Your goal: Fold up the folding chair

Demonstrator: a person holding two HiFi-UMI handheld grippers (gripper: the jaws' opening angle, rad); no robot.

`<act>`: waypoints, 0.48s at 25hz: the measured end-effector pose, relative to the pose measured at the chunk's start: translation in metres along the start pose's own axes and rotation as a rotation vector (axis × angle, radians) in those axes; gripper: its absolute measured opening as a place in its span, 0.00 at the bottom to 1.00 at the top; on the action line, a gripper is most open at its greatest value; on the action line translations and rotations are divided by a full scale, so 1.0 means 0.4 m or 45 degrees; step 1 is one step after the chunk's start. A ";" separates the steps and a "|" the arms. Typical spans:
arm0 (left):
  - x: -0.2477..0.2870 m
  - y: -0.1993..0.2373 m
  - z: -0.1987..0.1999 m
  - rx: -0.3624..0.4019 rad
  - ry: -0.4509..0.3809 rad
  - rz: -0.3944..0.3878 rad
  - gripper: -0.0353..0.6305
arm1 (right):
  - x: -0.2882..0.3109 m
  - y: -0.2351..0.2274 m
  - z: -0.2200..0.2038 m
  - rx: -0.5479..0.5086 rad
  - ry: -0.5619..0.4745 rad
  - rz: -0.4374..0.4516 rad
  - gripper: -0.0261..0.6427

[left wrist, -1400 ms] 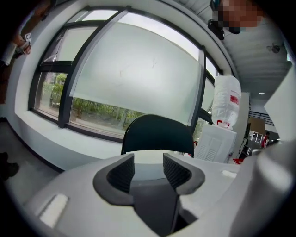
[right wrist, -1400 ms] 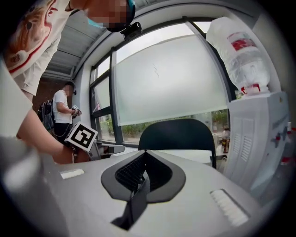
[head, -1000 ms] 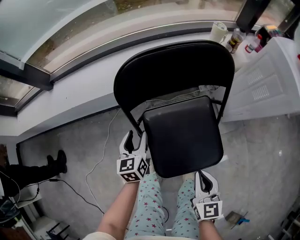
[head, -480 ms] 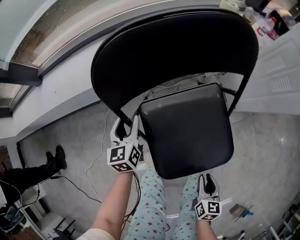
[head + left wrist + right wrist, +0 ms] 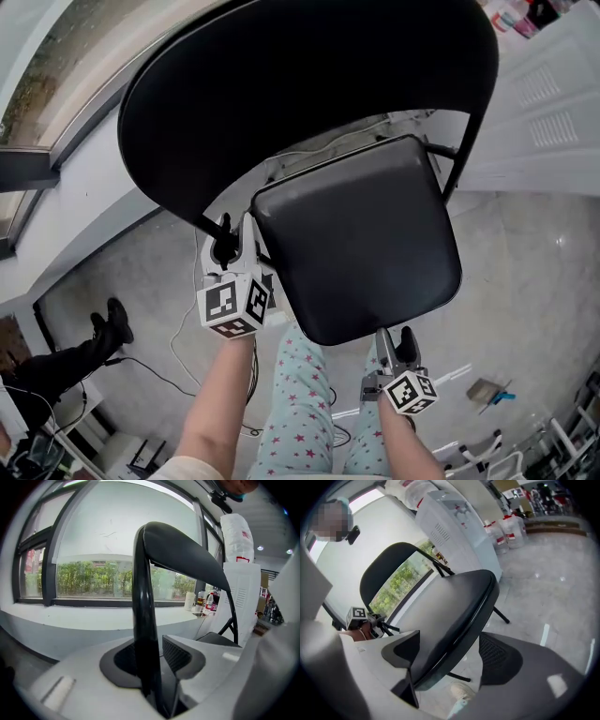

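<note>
Since half a second ago, black metal folding chair (image 5: 309, 103) looms larger in head view, and left gripper (image 5: 234, 236) has risen with it. Jaws of left gripper closed on black frame tube (image 5: 143, 620) below backrest. Jaws of right gripper (image 5: 395, 339) apart, astride front edge of padded black seat (image 5: 361, 253), gap beneath. Chair unfolded on grey floor (image 5: 525, 281), beside white window sill (image 5: 84, 211).

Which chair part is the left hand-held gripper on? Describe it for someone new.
Find the black folding chair filling the head view. Down its left edge, beside the seat, runs a thin black frame tube. It alone stands between the left hand-held gripper's jaws; the matching right tube has no gripper on it.
</note>
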State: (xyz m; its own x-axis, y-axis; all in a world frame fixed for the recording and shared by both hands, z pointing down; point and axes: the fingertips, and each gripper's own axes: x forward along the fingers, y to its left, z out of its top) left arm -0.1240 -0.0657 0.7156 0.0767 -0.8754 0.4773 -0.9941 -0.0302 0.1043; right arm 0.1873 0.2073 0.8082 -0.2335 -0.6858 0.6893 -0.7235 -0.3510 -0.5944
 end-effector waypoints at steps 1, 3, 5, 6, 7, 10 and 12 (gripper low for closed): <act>0.000 0.002 0.001 -0.001 -0.001 0.004 0.27 | 0.007 -0.002 -0.008 0.063 -0.002 0.011 0.65; 0.002 0.004 0.008 0.009 -0.009 -0.004 0.25 | 0.025 0.002 -0.020 0.199 -0.014 0.063 0.68; 0.005 0.001 0.023 0.023 -0.022 -0.024 0.25 | 0.052 0.011 -0.026 0.341 -0.035 0.145 0.70; 0.006 0.000 0.030 0.028 -0.029 -0.033 0.25 | 0.066 0.015 -0.027 0.405 -0.043 0.182 0.70; 0.006 0.000 0.037 0.033 -0.035 -0.041 0.25 | 0.078 0.016 -0.028 0.461 -0.053 0.212 0.71; 0.008 -0.001 0.044 0.045 -0.040 -0.049 0.25 | 0.109 0.021 -0.022 0.546 -0.082 0.303 0.73; 0.009 0.000 0.043 0.056 -0.041 -0.045 0.24 | 0.132 0.027 -0.025 0.564 -0.069 0.387 0.73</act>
State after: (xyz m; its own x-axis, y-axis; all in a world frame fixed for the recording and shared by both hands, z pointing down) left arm -0.1251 -0.0772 0.7024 0.1103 -0.8882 0.4460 -0.9932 -0.0823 0.0819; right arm 0.1606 0.1736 0.8425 -0.3474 -0.8261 0.4437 -0.2827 -0.3589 -0.8895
